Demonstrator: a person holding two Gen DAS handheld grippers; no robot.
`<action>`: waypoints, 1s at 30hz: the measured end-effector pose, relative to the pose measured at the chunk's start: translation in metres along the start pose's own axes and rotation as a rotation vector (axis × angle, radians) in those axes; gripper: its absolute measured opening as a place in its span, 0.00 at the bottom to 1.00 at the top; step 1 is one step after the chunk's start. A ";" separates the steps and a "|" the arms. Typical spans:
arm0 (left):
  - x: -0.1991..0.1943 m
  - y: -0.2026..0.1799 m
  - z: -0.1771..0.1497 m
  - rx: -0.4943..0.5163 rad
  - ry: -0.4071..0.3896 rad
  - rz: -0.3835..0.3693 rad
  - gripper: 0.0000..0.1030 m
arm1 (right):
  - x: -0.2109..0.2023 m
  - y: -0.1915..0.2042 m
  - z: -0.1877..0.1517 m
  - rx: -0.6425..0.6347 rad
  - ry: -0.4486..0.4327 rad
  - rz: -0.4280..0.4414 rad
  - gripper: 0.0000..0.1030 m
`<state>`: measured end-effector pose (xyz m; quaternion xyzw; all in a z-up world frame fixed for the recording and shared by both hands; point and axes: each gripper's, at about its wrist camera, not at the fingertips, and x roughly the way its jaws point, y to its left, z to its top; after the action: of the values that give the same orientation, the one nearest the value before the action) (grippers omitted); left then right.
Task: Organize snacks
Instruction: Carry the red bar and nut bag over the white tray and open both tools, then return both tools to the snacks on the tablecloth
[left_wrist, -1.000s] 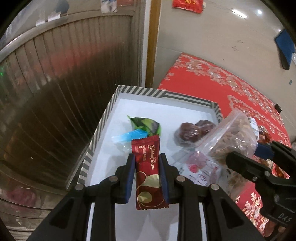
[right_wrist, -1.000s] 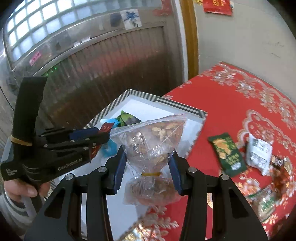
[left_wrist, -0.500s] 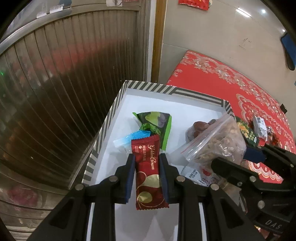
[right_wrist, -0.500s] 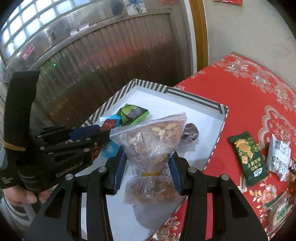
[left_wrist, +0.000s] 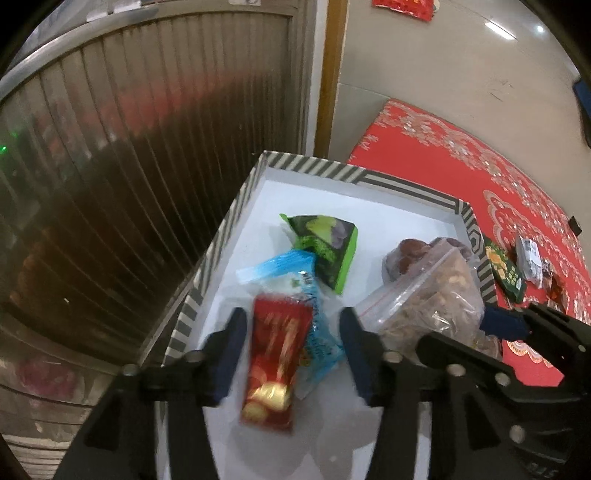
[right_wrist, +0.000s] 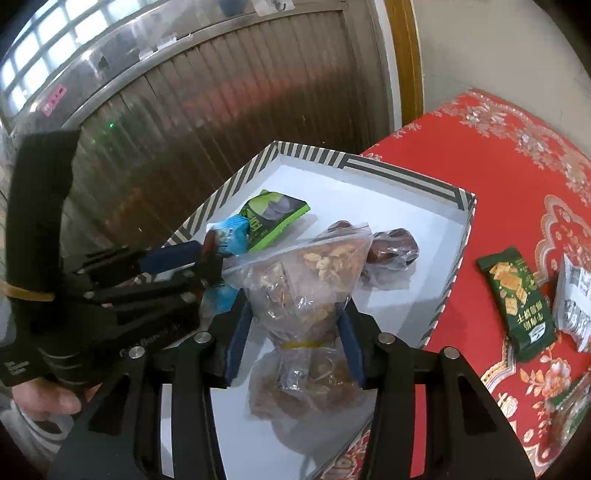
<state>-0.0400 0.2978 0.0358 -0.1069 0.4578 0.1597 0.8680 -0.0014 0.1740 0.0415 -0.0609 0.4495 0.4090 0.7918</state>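
My left gripper has its jaws spread wide. The red snack bar lies between them, blurred, touching neither pad that I can see; its gold print is too smeared to read. It sits over the white floor of the striped box, partly on top of a blue-and-white packet whose lettering is illegible.

My right gripper has its jaws partly open. The clear bag of nuts, tied with a yellow band, stands between the pads above the box floor; whether the pads press on it I cannot tell.

Inside the box also: a green packet and a bag of dark dried fruit.

On the red patterned surface beside the box lie a dark green cracker packet with Chinese characters I cannot make out and a white packet. The left gripper's body carries faint embossed text, unreadable here.
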 end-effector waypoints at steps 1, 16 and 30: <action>-0.002 0.000 0.000 -0.001 -0.007 0.006 0.59 | -0.003 -0.001 0.000 0.007 -0.010 0.005 0.53; -0.036 -0.010 -0.005 -0.001 -0.090 0.029 0.81 | -0.041 -0.017 -0.011 0.055 -0.097 -0.021 0.57; -0.052 -0.068 -0.013 0.083 -0.112 -0.061 0.87 | -0.084 -0.043 -0.043 0.101 -0.133 -0.114 0.61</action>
<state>-0.0525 0.2214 0.0742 -0.0759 0.4112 0.1198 0.9005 -0.0215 0.0754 0.0682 -0.0189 0.4119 0.3432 0.8439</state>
